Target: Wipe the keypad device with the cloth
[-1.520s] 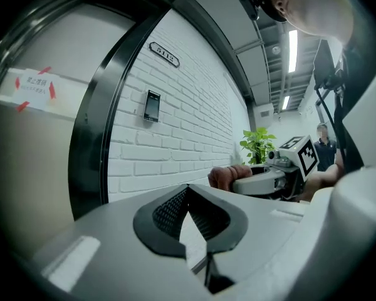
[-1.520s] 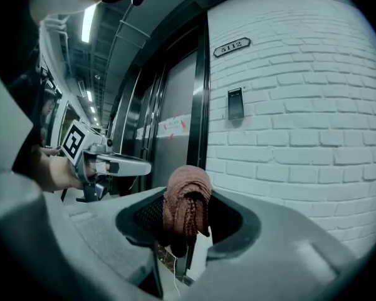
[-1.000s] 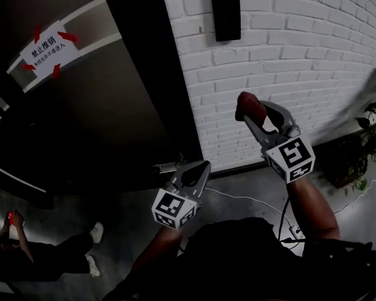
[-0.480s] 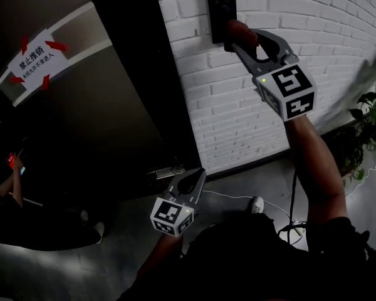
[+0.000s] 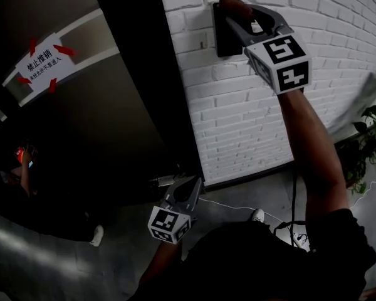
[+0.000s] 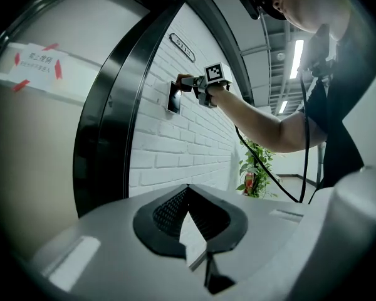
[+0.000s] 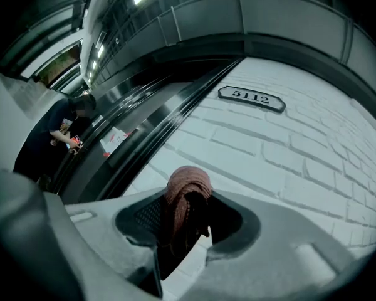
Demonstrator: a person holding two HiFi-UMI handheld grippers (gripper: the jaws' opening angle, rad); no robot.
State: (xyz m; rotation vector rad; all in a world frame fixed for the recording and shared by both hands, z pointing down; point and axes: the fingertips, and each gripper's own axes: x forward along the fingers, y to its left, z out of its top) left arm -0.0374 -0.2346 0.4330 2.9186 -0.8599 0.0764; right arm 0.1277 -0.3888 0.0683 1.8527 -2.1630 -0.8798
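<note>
- Cloth point(image 7: 188, 190): a reddish bundle clamped between the jaws of the right hand-held gripper point(image 5: 229, 10), with a rounded wad standing proud of the tips.
- Keypad device point(image 5: 221, 39): a dark panel mounted upright on the white brick wall point(image 5: 257, 111), just beside the dark door frame point(image 5: 144, 74). The cloth wad sits at its top edge, and it seems to touch the panel there.
- Left hand-held gripper point(image 5: 196, 182): hangs low, well apart from the device. Its jaws are together and nothing is between them.
- Step in hand (judgement): the wipe looks to be at its start, at the top of the panel, with the lower face not yet covered.
- Method note: draw the wad straight down the face in overlapping vertical passes, leading with the cloth so that no hard jaw tip meets the panel.
- Pressure: light and even. The panel probably carries keys or a sensor, so pressing hard could trigger it.
- Grip: hold the clamp firm. The bundle is loose, and dragging it over the panel's raised edge could pull it out.
- Left side: no part needed. Best kept low and out of the way.
</note>
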